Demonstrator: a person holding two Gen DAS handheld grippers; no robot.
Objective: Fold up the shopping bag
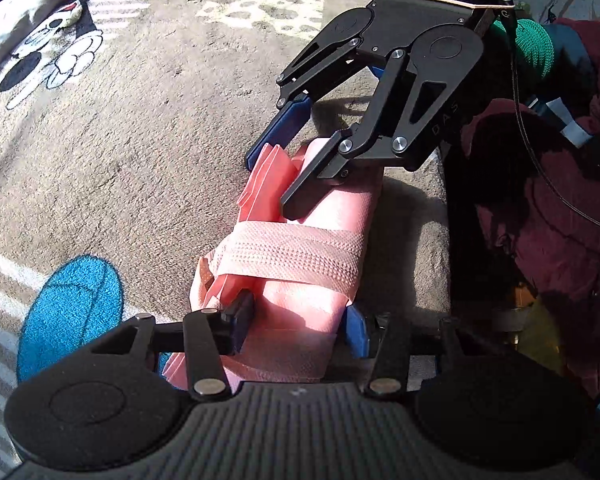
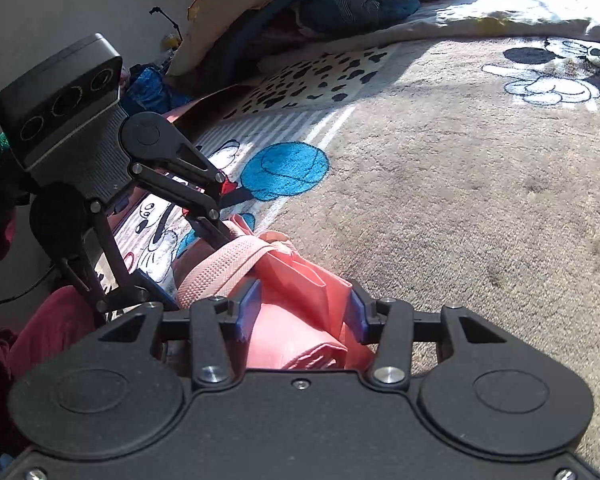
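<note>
Below both tools lies a grey plush blanket printed with cartoon mice and blue circles [image 1: 148, 152], which supports everything else; a person's dark red sleeve [image 1: 560, 216] borders it beside the right tool. On the blanket rests the pink nonwoven fabric shopping bag [image 1: 320, 216], already rolled into a compact bundle and girdled across its middle by its own pink woven handle strap [image 1: 300, 256].

The left gripper [image 1: 298, 328] straddles the near end of the bundle, a blue pad on each flank; the fingers stand partly apart, and whether the pads actually press the cloth cannot be told from either view. The right gripper [image 2: 302, 312] straddles the opposite end in the same manner, and there too a firm clamp cannot be confirmed. Loose pleated edges [image 1: 268, 176] project from the roll just beside the right tool's far finger.

By appearance the bag is light, soft and springy: the roll would likely loosen if released, and the thin cloth may slide between smooth pads. The best purchase seems to be across the full thickness of the roll near the strap, where the layers are bound; the free pleats offer a poor hold.
</note>
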